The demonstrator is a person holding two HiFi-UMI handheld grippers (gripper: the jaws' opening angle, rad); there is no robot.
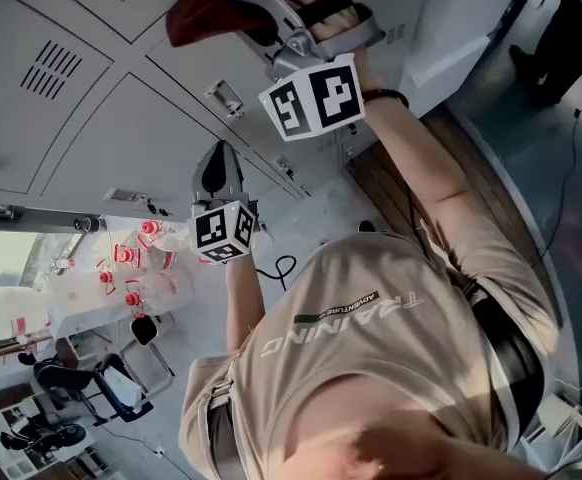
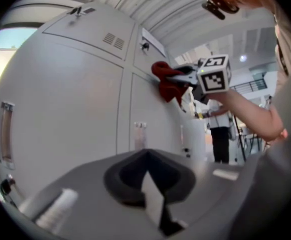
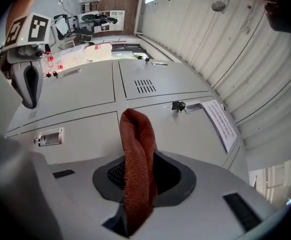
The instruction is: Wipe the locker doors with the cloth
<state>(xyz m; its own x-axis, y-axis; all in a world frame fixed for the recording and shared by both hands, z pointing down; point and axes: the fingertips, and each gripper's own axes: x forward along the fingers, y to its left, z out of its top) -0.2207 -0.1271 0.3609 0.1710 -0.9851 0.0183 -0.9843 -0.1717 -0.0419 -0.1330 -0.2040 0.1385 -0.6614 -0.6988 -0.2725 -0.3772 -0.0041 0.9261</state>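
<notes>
The red cloth (image 1: 199, 15) is pressed against a grey locker door (image 1: 121, 138) near the top of the head view. My right gripper (image 1: 239, 0) is shut on it. In the right gripper view the cloth (image 3: 138, 159) stands up folded between the jaws, in front of a locker door (image 3: 85, 91). My left gripper (image 1: 216, 168) hangs lower, close to the lockers, with jaws shut and nothing in them. The left gripper view shows the cloth (image 2: 168, 81) and my right gripper (image 2: 183, 76) on the door's upper edge, beyond my left gripper (image 2: 145, 156).
Handles, vents (image 3: 145, 86), a keyed lock (image 3: 178, 105) and a paper notice (image 3: 220, 119) sit on the doors. A table with red-capped bottles (image 1: 131, 268) and chairs (image 1: 101, 388) lie to the left. A person (image 2: 220, 134) stands further down the locker row.
</notes>
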